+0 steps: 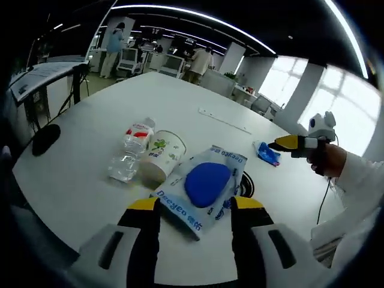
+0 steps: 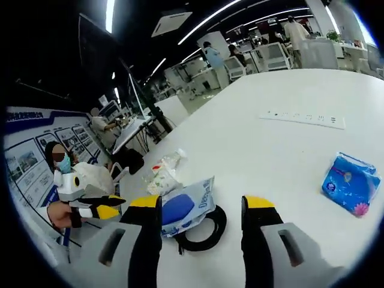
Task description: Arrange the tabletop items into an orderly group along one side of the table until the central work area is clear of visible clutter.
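In the left gripper view, the left gripper [image 1: 195, 207] hovers low over the white worktop [image 1: 72, 180] with its yellow-tipped jaws spread wide and nothing between them. Just ahead of the jaw tips lies a white and blue packet [image 1: 201, 186] printed with lettering, a rounded blue shape showing on its face; its near corner reaches in between the two jaws. A black cable loop [image 1: 246, 186] peeks out from under the packet's right edge. Touching the packet on its left is a tipped paper cup [image 1: 161, 153] with a green print, and beside that lies a clear plastic bottle [image 1: 129, 153] with a red label, on its side. Farther right, well apart from this cluster, a blue tissue pack [image 1: 266, 152] sits on the worktop, with the right gripper [image 1: 282, 144] held by a hand [image 1: 330, 161] just beside it. A long white power strip [image 1: 223, 120] lies farther back.

In the right gripper view, the right gripper [image 2: 201, 207] also stands wide open and empty above the worktop. The cable loop [image 2: 201, 231] lies between its jaws, the packet [image 2: 183, 207] just left of it, the cup [image 2: 161, 180] and bottle [image 2: 171, 159] beyond. The tissue pack [image 2: 351, 183] lies off to the right, the power strip [image 2: 303, 118] far behind.
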`<state>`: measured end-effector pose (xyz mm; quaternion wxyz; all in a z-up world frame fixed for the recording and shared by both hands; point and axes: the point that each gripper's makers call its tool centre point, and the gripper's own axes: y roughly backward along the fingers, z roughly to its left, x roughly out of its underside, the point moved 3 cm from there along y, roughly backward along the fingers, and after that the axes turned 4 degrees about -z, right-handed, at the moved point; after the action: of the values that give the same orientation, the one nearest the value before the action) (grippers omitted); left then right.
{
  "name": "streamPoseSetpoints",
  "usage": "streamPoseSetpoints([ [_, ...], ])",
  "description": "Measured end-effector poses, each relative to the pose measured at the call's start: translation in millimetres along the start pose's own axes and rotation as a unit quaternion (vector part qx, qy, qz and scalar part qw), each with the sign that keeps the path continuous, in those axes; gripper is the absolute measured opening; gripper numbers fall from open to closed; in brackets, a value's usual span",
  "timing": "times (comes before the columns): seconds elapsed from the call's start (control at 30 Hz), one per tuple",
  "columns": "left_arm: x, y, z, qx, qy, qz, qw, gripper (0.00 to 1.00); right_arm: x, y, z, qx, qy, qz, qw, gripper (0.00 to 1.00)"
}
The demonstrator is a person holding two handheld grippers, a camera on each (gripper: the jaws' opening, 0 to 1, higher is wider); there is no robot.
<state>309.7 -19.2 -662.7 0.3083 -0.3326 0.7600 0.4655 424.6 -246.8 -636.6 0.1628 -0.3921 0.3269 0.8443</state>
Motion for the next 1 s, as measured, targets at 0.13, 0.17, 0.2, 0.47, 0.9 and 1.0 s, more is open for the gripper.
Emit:
streamPoseSetpoints([
  [0.13, 5.9, -5, 4.1, -0.006, 0.013, 0.006, 0.9999, 0.47, 5.4, -11, -2, -0.003, -0.005, 0.011, 0.9999, 0.51],
  [0.17, 7.5, -7, 5.1, -0.008, 0.015, 0.008, 0.9998, 0.47, 6.5, -14, -3, -0.004, -0.005, 0.013, 0.9999, 0.50],
  [0.2, 9.3, -8, 6.4, -0.010, 0.016, 0.011, 0.9998, 0.47, 7.3, -16, -3, -0.005, -0.006, 0.014, 0.9999, 0.50],
  [0.47, 20.7, -20, 14.9, -0.020, 0.033, 0.024, 0.9990, 0.43, 21.4, -37, -11, -0.008, -0.019, 0.038, 0.9991, 0.47],
  [0.9, 38.4, -37, 21.1, -0.027, 0.072, 0.049, 0.9959, 0.35, 29.1, -52, -22, -0.012, -0.049, 0.044, 0.9977, 0.35],
  [1.0, 40.8, -41, 20.3, -0.024, 0.077, 0.053, 0.9953, 0.32, 31.5, -54, -24, -0.012, -0.057, 0.047, 0.9972, 0.33],
])
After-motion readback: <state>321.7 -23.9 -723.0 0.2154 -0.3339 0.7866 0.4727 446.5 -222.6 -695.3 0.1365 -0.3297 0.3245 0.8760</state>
